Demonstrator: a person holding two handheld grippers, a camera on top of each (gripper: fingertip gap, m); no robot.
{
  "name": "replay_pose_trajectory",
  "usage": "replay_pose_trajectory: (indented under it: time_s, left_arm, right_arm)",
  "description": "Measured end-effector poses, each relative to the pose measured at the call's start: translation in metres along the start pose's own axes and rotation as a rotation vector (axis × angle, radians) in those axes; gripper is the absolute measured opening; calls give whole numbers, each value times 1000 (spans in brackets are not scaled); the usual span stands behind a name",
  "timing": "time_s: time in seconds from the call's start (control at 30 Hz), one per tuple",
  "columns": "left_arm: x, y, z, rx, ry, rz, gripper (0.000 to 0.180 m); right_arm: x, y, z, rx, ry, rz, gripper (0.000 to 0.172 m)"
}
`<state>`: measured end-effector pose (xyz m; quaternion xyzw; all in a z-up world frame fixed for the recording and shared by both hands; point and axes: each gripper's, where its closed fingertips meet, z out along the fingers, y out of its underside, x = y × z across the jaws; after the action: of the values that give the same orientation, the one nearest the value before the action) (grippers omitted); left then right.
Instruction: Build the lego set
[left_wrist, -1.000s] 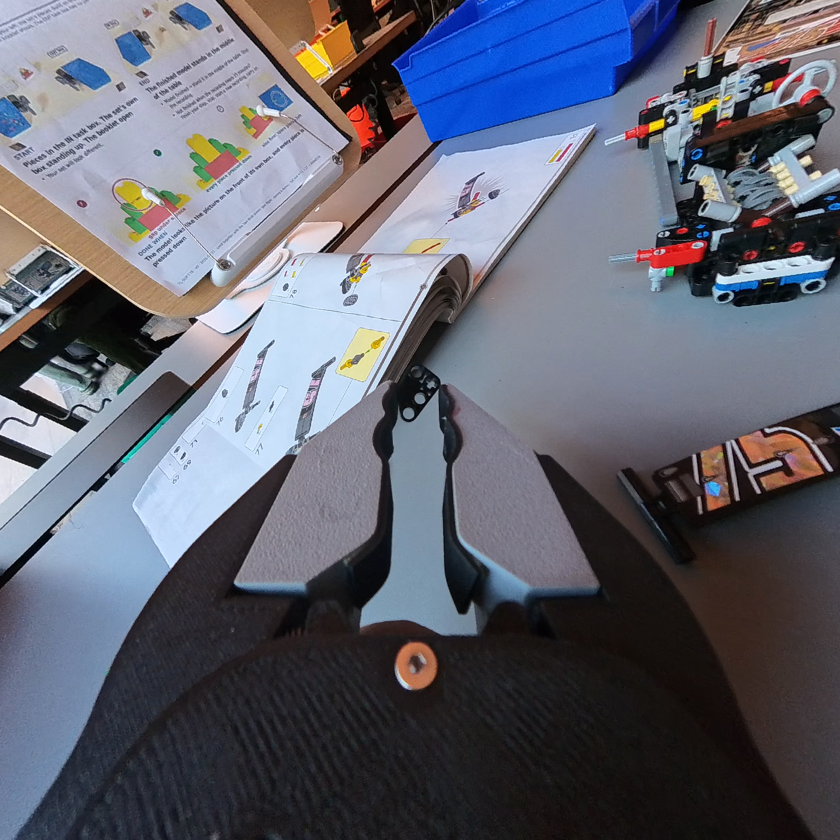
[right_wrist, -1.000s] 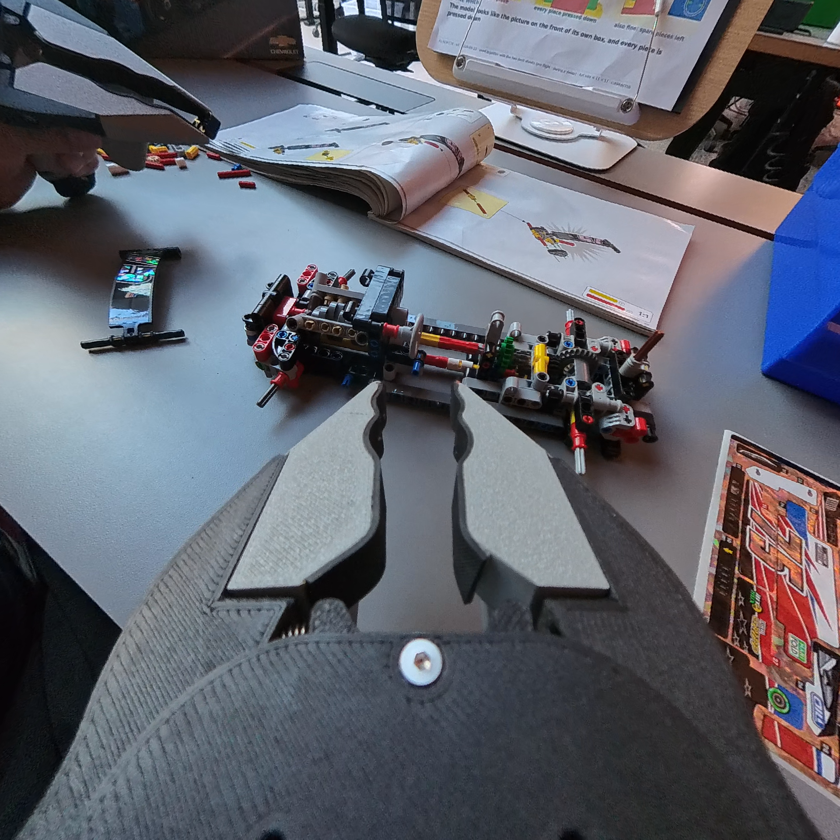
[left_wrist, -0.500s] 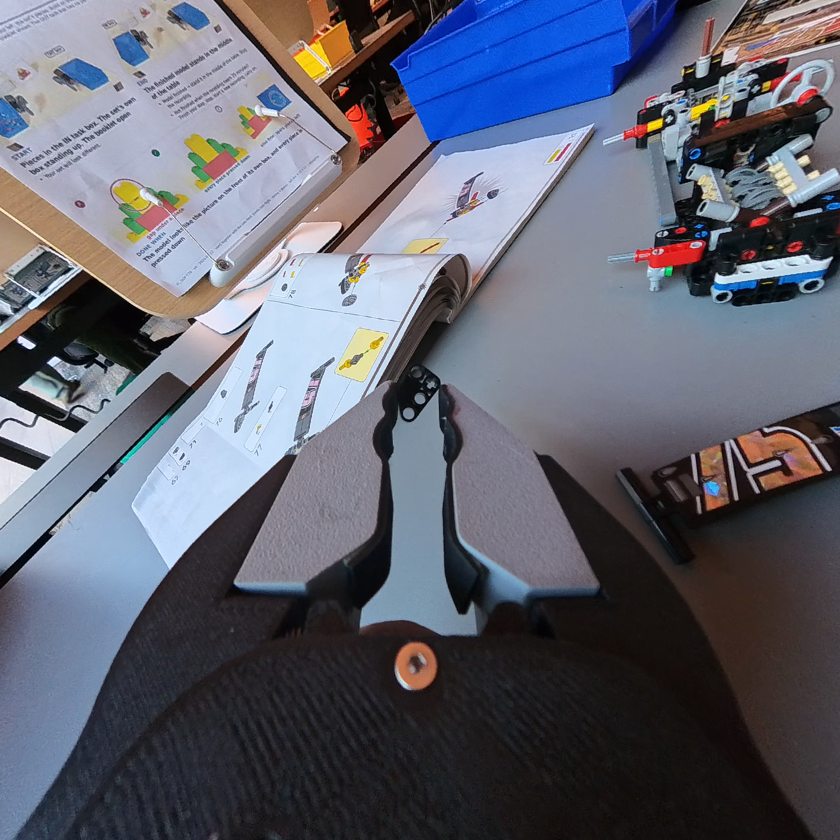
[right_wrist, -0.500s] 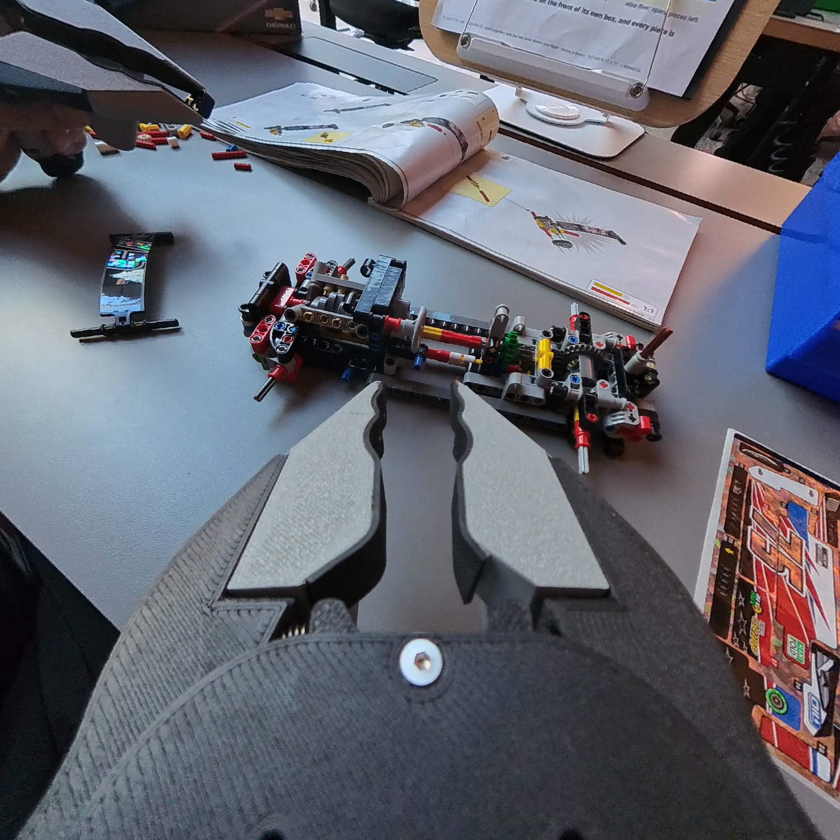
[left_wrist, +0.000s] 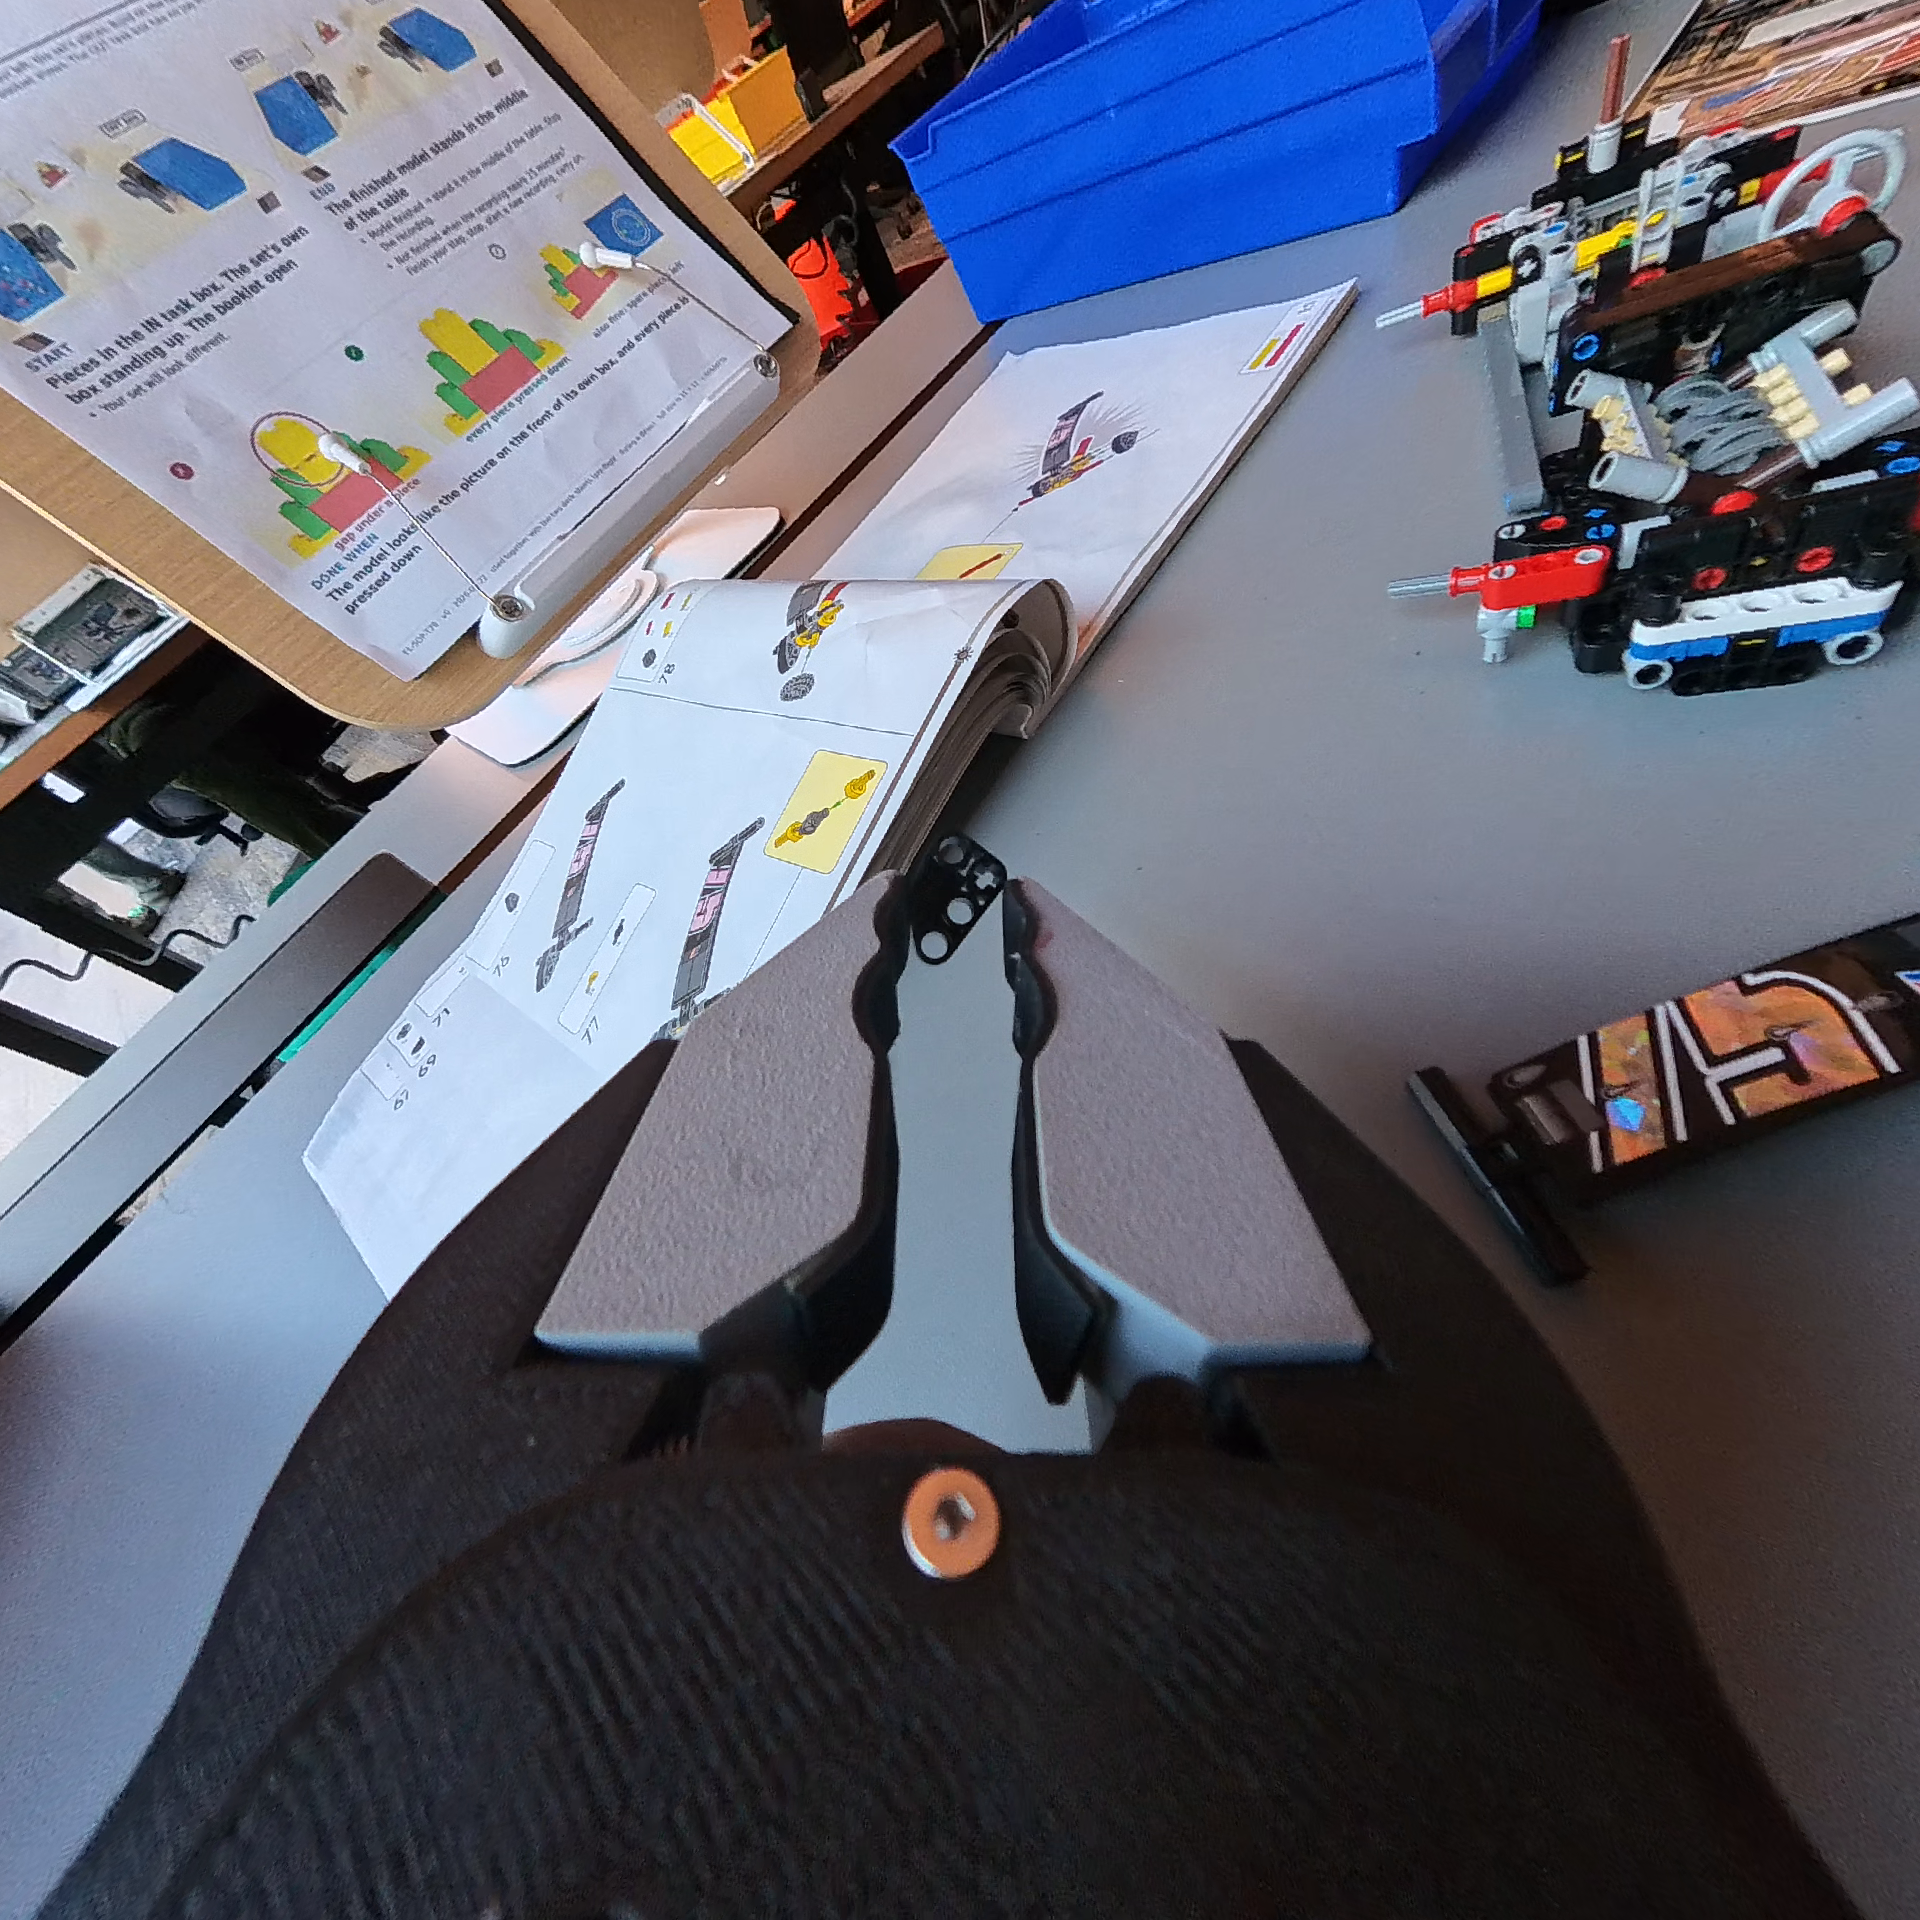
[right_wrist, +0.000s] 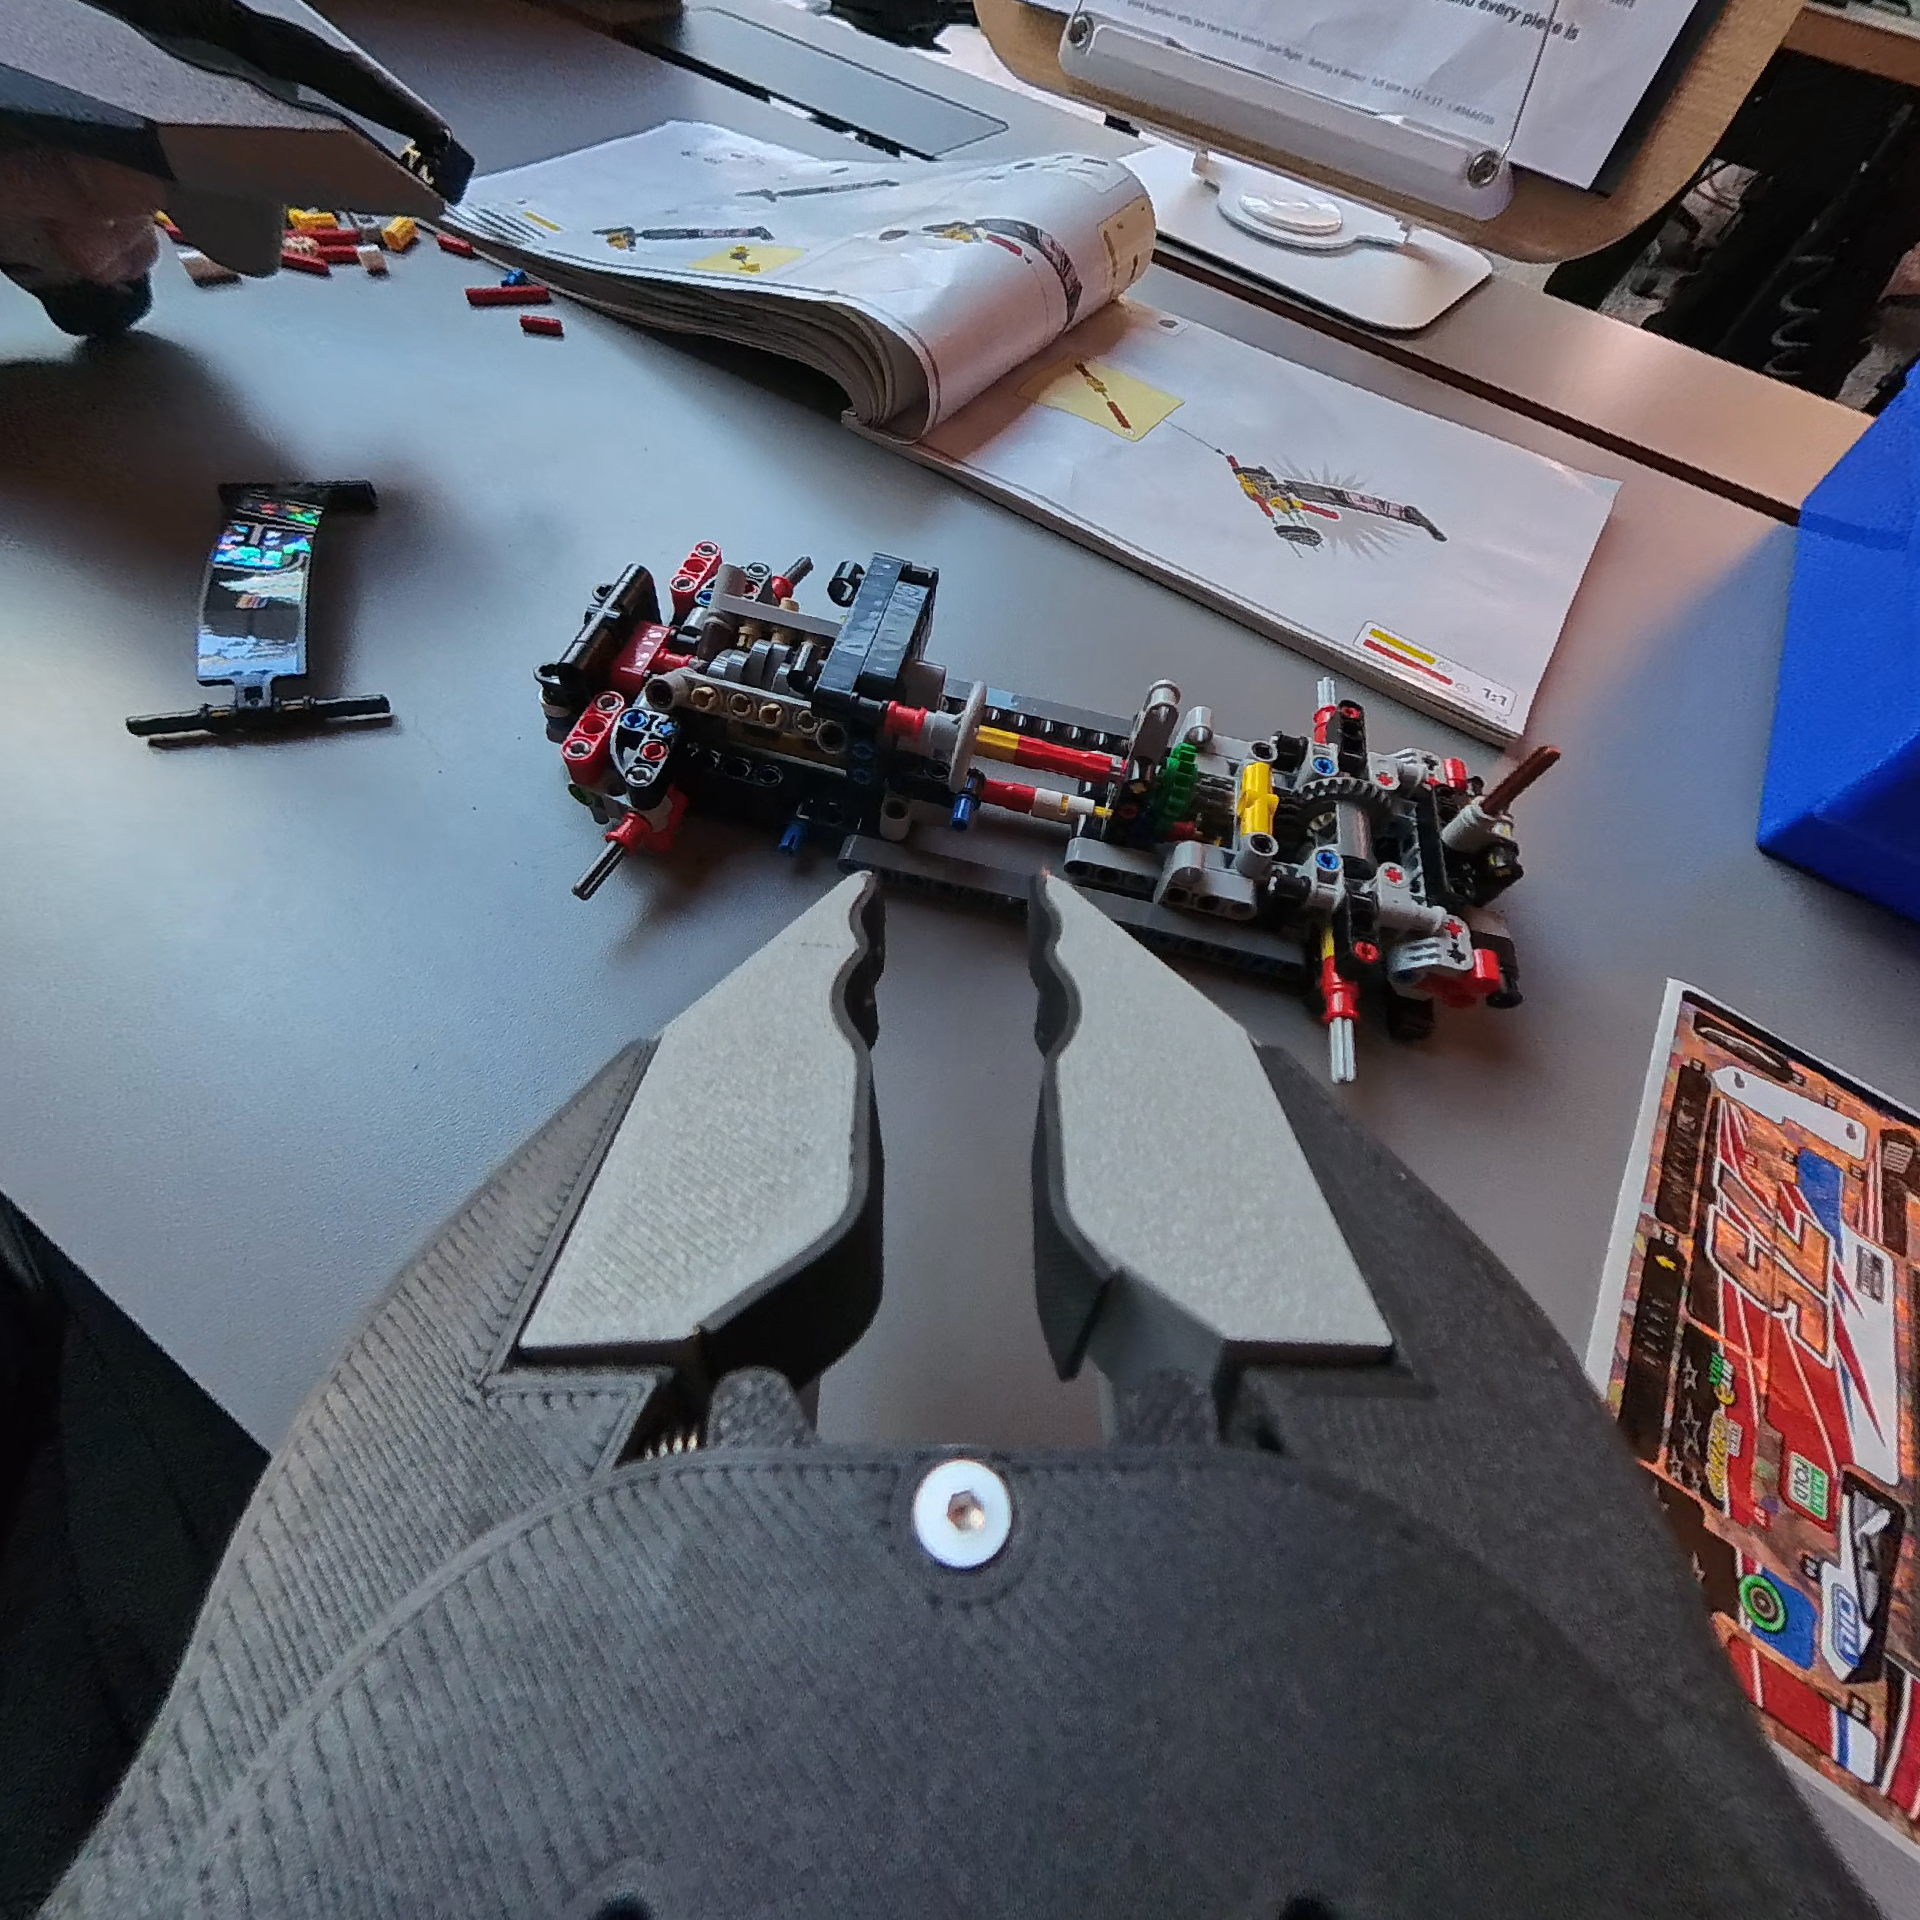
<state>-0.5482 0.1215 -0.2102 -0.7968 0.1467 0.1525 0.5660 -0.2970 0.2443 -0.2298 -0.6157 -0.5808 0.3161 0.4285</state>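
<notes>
Pinching a small black holed piece (left_wrist: 958, 896) at mid-frame, the left gripper (left_wrist: 954, 909) is hovering over the grey table (left_wrist: 1299, 883), just off the open instruction booklet (left_wrist: 727, 790); keeping that squeeze level looks wise. In the right wrist view, the right gripper (right_wrist: 954, 904) is hanging with tongs apart and empty, just short of the brick-built chassis (right_wrist: 1039, 769) at centre. Printed sheets are showing; their wording stays unquoted.

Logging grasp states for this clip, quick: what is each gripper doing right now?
Left gripper: fingers closed on a small black holed brick piece, above the open booklet's edge.
Right gripper: fingers open, holding nothing, just short of the brick chassis.
</notes>
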Motion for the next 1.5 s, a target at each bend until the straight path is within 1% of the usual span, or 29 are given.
replay_pose_trajectory:
  time_s: [0.37, 0.67, 0.77, 0.83, 0.87, 0.93, 1.03, 1.17, 1.3, 1.37, 1.43, 1.5]
  left_arm:
    - [1, -1, 0, 2, 3, 7, 15]
    - [3, -1, -1, 4, 8, 12, 15]
    - [4, -2, -1, 7, 10, 12, 15]
    - [5, -3, -2, 9, 10, 15, 15]
    - [6, -4, -3, 12, 13, 16, 15]
    - [8, -6, -4, 16, 16, 33, 15]
    - [5, -9, -7, 21, -11, 112, 15]
    - [8, -15, -16, 54, 9, 125, 15]
    - [4, -14, -26, 65, 27, 127, 15]
    - [-1, -17, -32, 82, 28, 108, 14]
    - [-4, -19, -38, 91, 32, 95, 14]
    - [-1, -17, -40, 73, 69, 78, 15]
  right_arm:
    - [-3, 7, 6, -57, 17, -51, 24]
    - [-3, 17, 14, -138, 60, -114, 23]
    - [1, 24, 18, -198, 79, -100, 21]
    - [1, 35, 25, -281, 59, -79, 20]
    - [-1, 35, 29, -290, 39, -70, 14]
    - [-6, 30, 38, -288, -2, -67, 12]
    - [-6, 24, 51, -291, -13, -72, 9]
    - [-6, 18, 66, -291, -19, -92, 6]
    - [1, 10, 84, -294, 21, -129, 0]
    - [7, 8, 90, -302, 78, -180, 0]
    - [11, 6, 90, -298, 142, -236, 0]
    - [8, 2, 88, -273, 160, -277, 0]
